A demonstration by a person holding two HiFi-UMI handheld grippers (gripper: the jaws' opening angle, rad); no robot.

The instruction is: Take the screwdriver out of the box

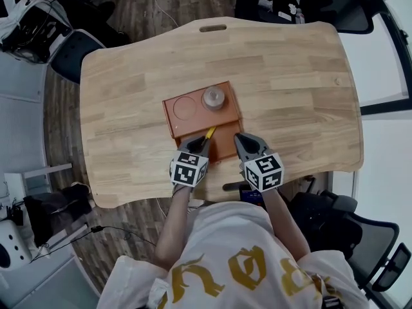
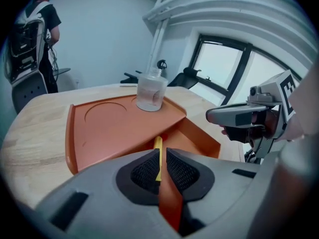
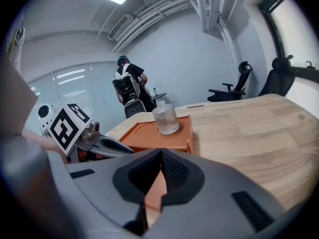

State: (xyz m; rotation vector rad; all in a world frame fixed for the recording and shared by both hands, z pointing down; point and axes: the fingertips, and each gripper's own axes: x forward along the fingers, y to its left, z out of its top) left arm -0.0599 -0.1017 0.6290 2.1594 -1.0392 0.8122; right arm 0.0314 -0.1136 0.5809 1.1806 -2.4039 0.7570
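Wooden table (image 1: pixel 290 76) in an office, seen from above, with an orange box (image 1: pixel 222 118) lying near its front edge, where we are standing with a gripper in each hand. On the raised back part of the box a clear bottle (image 1: pixel 213 98) is standing upright beside an empty round recess (image 1: pixel 185 107). In the sunken front compartment (image 1: pixel 226 143) the yellow screwdriver (image 1: pixel 210 132) is lying aslant, not yet taken out. We are pointing the left gripper (image 2: pixel 163 152) down at it. Its jaws are standing all but together, leaving only a slit, and the yellow handle is showing in line with that slit and past the tips. Whether the pads are touching it we cannot tell, though we are judging it not yet properly gripped. We are holding the right gripper (image 3: pixel 160 152) just beside the left one, over the near right part of the box, its jaws closed tip to tip with nothing between them. For the step in hand, seizing the screwdriver, we are judging that the left jaws need to be parting enough to straddle the handle, coming down on either side of it across its length, and closing near its middle so that it is not swinging. The lift should be going straight up until the screwdriver is clearing the compartment wall, away from the bottle. The right gripper could be pressing on the box rim to keep the box from sliding.
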